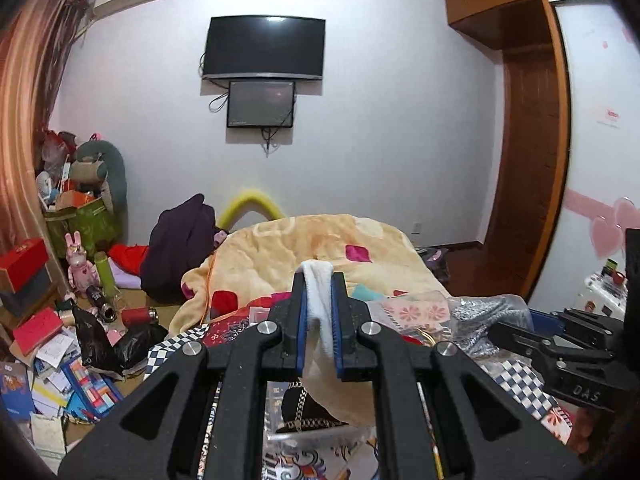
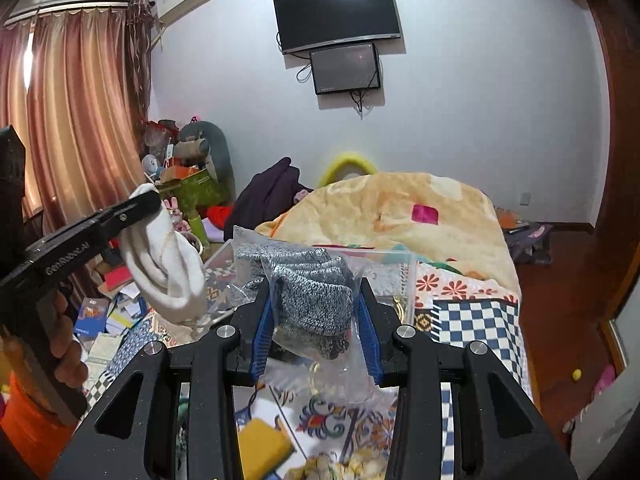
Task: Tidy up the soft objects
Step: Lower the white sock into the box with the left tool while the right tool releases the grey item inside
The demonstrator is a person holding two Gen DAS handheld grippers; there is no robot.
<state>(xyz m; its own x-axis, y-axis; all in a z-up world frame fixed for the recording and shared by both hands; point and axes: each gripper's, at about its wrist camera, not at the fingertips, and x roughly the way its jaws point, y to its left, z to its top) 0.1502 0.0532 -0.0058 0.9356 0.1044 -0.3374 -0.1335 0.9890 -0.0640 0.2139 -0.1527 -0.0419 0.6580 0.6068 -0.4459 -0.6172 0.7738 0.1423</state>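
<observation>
Cluttered bed point(image 2: 472, 312) below; left claw point(image 1: 319, 316) pinches a white sock point(image 1: 318, 312), right claw point(image 2: 316, 320) clamps bagged grey knitwear point(image 2: 312, 296), likely for sorting.

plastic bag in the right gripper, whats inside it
The clear plastic bag in the right gripper holds a grey knit fabric bundle. Anything folded inside the bundle is hidden.

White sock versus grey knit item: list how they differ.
The white sock is bare and plain white; the grey knit item is speckled and inside a clear plastic bag. The left gripper holds the sock, the right gripper the bagged knit. Both hang lifted above the bed.
</observation>
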